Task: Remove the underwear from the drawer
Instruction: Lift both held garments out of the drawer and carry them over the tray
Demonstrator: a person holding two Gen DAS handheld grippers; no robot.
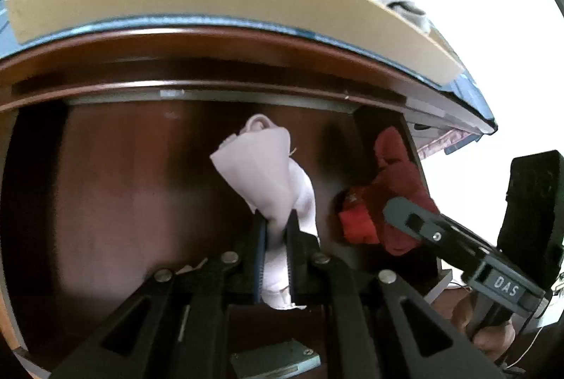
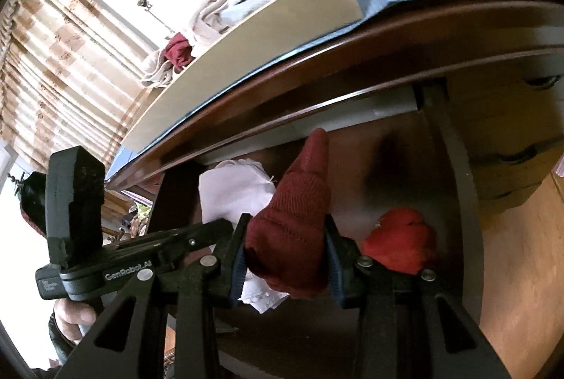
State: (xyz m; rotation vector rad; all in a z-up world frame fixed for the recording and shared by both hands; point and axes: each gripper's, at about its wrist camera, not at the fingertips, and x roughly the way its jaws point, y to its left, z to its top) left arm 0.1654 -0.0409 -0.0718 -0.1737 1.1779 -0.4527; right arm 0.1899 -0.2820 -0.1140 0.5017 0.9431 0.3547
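Both black grippers are squeezing cloth: left gripper (image 1: 276, 231) is pinching soft white underwear (image 1: 262, 164), right gripper (image 2: 285, 259) is gripping dark red knit underwear (image 2: 298, 203), lifting 2 pieces above the brown wooden drawer (image 1: 123, 174).

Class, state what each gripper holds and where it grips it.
Left gripper pinches the pale pink cloth garment at its lower bunched end; right gripper clamps the dark red knitted garment around its lower part.

Left gripper (image 1: 276, 224), right gripper (image 2: 285, 238): jaws clamped.
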